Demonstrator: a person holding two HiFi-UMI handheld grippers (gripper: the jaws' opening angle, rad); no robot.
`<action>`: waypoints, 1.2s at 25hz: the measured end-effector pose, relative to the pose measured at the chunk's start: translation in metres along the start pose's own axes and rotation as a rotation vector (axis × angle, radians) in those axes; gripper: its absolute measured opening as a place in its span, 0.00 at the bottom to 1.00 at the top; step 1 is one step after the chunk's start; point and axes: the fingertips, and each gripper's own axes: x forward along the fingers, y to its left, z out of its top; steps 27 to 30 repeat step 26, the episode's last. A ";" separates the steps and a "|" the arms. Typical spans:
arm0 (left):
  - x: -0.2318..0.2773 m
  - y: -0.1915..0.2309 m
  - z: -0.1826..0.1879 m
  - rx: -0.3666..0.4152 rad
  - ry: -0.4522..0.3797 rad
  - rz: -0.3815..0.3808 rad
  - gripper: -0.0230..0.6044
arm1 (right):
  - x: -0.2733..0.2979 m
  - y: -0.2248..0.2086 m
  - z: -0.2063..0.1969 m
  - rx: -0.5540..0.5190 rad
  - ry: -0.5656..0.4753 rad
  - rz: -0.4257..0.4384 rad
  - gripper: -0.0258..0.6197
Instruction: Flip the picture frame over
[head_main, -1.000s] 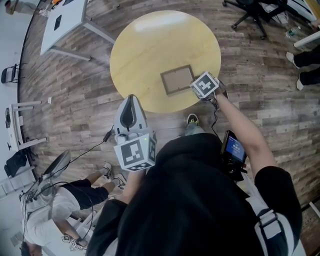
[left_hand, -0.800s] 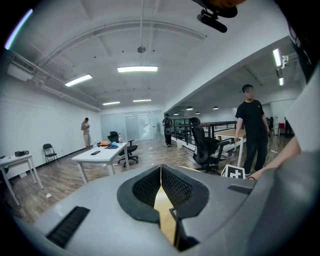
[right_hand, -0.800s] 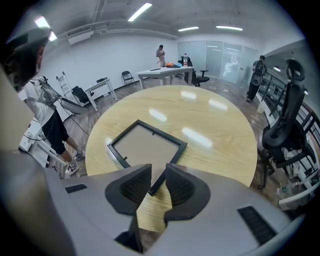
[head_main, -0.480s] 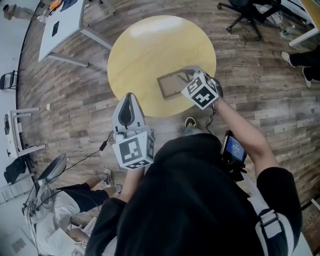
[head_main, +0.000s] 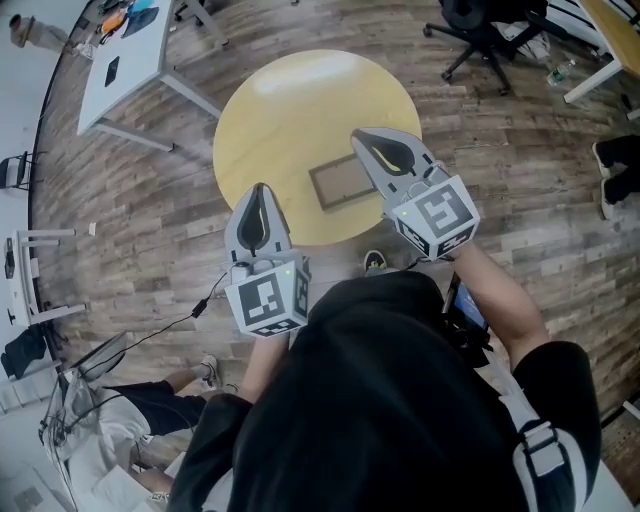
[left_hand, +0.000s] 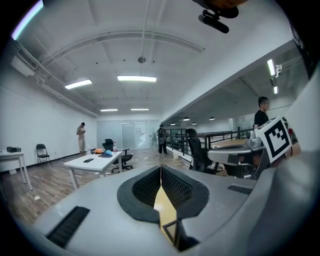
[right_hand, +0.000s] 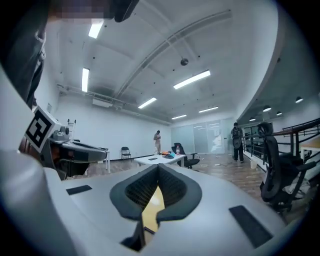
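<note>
The picture frame (head_main: 339, 183) lies flat on the round yellow table (head_main: 290, 110), near its front edge, a dark border round a dull panel. My right gripper (head_main: 358, 135) hovers high above the frame's right side, pointing level, jaws shut with nothing between them. My left gripper (head_main: 259, 187) is held above the table's front left edge, also shut and empty. In the left gripper view the pads (left_hand: 172, 187) meet at the tip (left_hand: 161, 167), and a corner of the frame (left_hand: 171, 231) shows below them. The right gripper (right_hand: 158, 166) has its pads pressed together over the yellow tabletop (right_hand: 151, 204).
A white table (head_main: 120, 50) stands at the far left and a black office chair (head_main: 478, 22) at the far right. A person's legs (head_main: 150, 405) are at the lower left. More desks, chairs and standing people (left_hand: 80, 137) fill the room beyond.
My right gripper rose from the frame's right edge, swung up to level, and its jaws closed. The frame, tipped up half a second ago, now lies flat. The left gripper barely moved.
</note>
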 end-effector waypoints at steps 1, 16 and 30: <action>-0.001 -0.001 0.001 -0.001 -0.004 -0.001 0.07 | -0.006 -0.003 0.000 0.011 -0.006 -0.017 0.07; -0.010 -0.012 0.010 0.016 -0.029 -0.021 0.07 | -0.031 -0.010 -0.005 0.027 0.010 -0.076 0.07; -0.010 -0.024 0.013 0.025 -0.031 -0.040 0.07 | -0.039 -0.015 -0.005 0.006 0.018 -0.083 0.07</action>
